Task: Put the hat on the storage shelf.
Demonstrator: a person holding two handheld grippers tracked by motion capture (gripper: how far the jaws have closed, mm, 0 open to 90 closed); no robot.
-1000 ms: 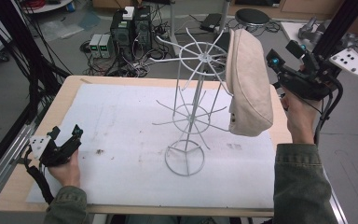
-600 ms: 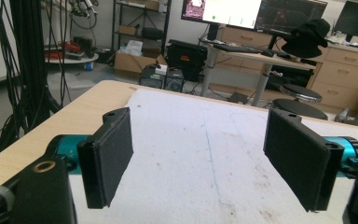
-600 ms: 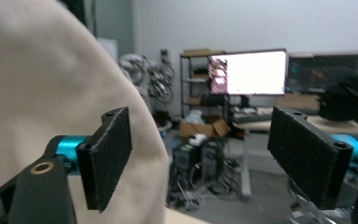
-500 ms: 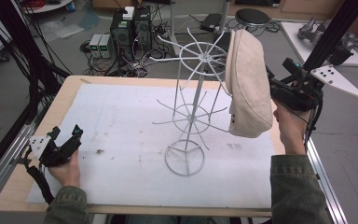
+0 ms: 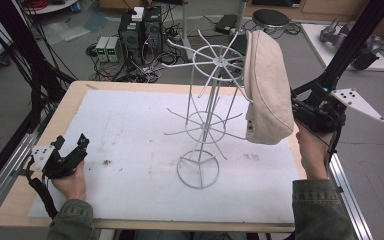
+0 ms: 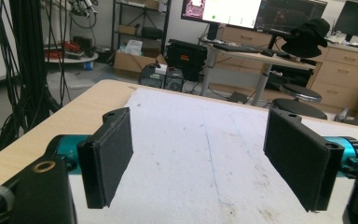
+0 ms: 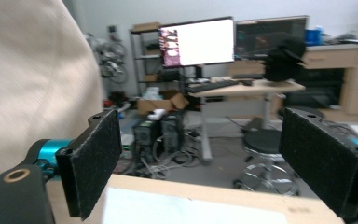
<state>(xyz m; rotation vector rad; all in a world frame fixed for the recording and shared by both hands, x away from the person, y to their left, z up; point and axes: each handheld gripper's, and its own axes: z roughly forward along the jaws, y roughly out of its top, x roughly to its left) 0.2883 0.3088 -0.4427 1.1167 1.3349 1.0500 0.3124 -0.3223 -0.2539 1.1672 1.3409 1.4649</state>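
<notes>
Left gripper (image 5: 72,152) rests with jaws wide apart; right gripper (image 7: 205,158) has just been opening, nothing between.

Beige cloth cap (image 5: 267,95), matt; white wire rack (image 5: 206,117); wooden table (image 5: 75,102).

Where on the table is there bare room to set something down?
The white mat is bare between the left gripper and the wire rack, and along the front edge below the rack's base. It is crowded on the right, where the beige cap hangs beside the right gripper.
</notes>
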